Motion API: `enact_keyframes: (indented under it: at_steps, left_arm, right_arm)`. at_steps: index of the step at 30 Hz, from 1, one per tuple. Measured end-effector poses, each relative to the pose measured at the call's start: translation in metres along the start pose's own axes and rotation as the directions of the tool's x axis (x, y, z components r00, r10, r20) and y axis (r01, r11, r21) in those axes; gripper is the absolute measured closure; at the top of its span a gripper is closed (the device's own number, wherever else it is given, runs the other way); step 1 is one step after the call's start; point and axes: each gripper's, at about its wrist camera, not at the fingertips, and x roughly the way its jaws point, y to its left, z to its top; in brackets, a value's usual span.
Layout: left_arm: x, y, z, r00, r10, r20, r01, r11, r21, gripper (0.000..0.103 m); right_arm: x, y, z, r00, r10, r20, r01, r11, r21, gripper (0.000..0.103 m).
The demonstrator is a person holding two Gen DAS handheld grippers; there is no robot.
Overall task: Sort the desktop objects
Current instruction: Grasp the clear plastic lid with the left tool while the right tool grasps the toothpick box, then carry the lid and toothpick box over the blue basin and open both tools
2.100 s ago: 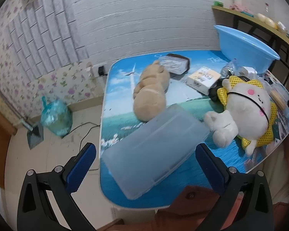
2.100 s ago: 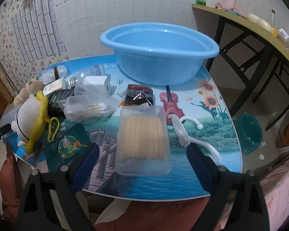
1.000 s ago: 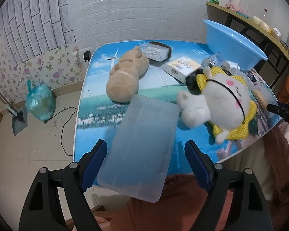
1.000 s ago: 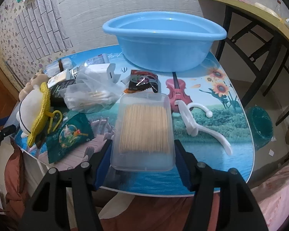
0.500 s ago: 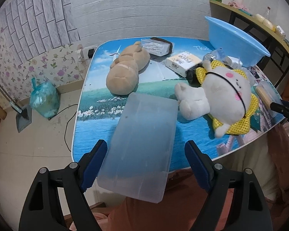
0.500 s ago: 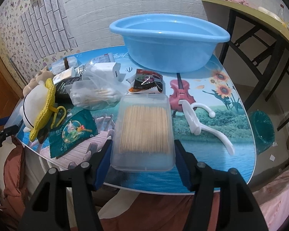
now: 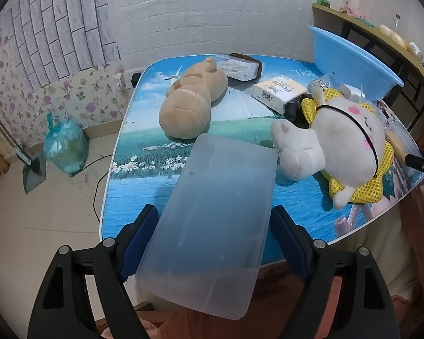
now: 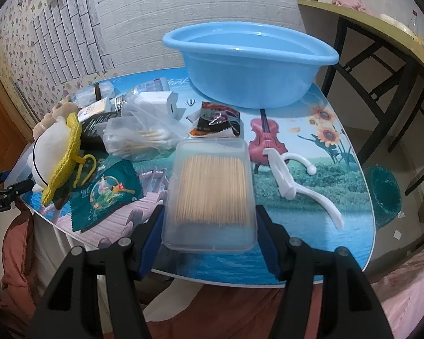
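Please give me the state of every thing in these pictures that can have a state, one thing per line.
Frosted translucent plastic lid: between the left gripper pads, which have just been closing on it.
Clear plastic box of wooden sticks: uncovered, gripped by the right gripper.
Blue plastic basin: upright, apparently empty.
White plush toy with yellow mesh: lying down.
Tan plush toy: lying down.

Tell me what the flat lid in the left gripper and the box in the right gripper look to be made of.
Flat lid: frosted, translucent plastic by its look; the table print shows through only as a blur.
Box: clearer, glossy plastic; the pale sticks packed inside, wood or bamboo by colour, show plainly through it. Its rounded corners suggest moulding.
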Motion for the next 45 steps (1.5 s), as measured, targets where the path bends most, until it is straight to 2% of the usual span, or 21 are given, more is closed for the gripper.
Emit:
enact_keyframes:
  at_steps: [5,11,26,33,40,45]
  left_arm:
    - [-0.003,0.004,-0.002,1.000,0.006,0.023,-0.006,1.000,-0.012,0.036]
    - [-0.012,0.012,-0.001,0.999,0.017,0.043,-0.015,0.998,-0.055,0.041]
    - [-0.044,0.002,0.017,0.991,0.007,0.134,0.001,0.999,-0.054,0.042]
    - [-0.064,-0.015,0.035,0.985,0.017,0.169,-0.014,1.000,-0.020,0.042]
    - [-0.083,-0.048,0.068,0.973,-0.038,0.226,0.031,0.999,0.037,0.042]
    - [-0.080,-0.075,0.091,0.967,-0.080,0.241,0.068,0.996,0.058,0.042]
  right_arm:
    - [0.006,0.002,0.000,1.000,-0.008,-0.020,0.008,1.000,-0.002,0.042]
    - [0.006,0.004,0.000,1.000,-0.012,-0.011,0.012,1.000,-0.010,0.043]
    - [-0.016,0.011,0.008,0.996,0.032,0.089,-0.029,0.999,-0.035,0.043]
    - [-0.031,0.016,0.014,0.990,0.070,0.123,-0.064,0.997,-0.053,0.043]
    - [-0.054,0.016,0.033,0.977,0.099,0.190,-0.091,0.994,-0.052,0.043]
    - [-0.063,0.008,0.047,0.967,0.113,0.229,-0.103,0.993,-0.056,0.043]
